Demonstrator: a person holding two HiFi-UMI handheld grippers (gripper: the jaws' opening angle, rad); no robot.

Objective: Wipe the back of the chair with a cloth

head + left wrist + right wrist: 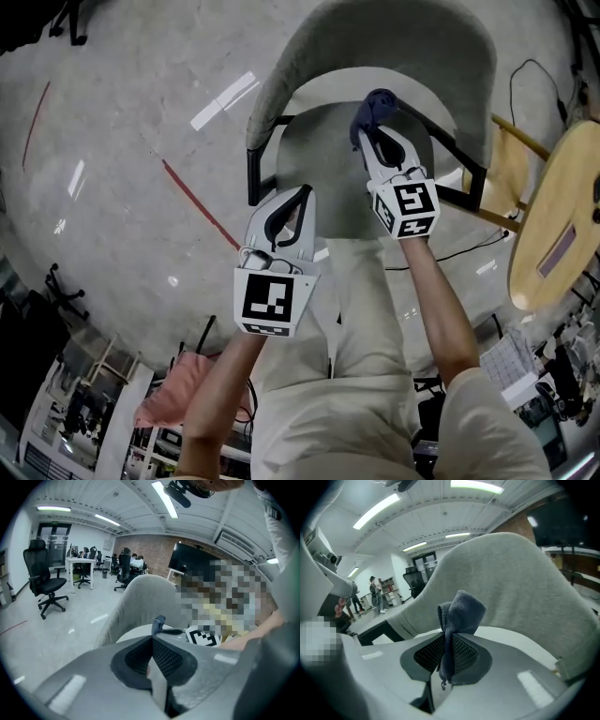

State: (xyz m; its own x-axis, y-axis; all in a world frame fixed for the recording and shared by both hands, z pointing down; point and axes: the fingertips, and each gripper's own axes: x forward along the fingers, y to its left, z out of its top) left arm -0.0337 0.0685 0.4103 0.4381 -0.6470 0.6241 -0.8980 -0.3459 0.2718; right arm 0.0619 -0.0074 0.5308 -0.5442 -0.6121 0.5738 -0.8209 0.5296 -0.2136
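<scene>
Over the chair seat [328, 159], both grippers are out front, cloth [378, 105] in the right one.
Head view: right gripper [375, 133] at 1 o'clock, dark blue cloth near the grey chair back [394, 37] at 12, can't tell if touching; left gripper [302, 194] sits around 7 of it. Left gripper view: jaws pressed together, nothing between, cloth poking up at 12 beyond them. Right gripper view: jaws pinched on the cloth's hanging fold, bunched top dead centre, chair back filling 1 to 4.
</scene>
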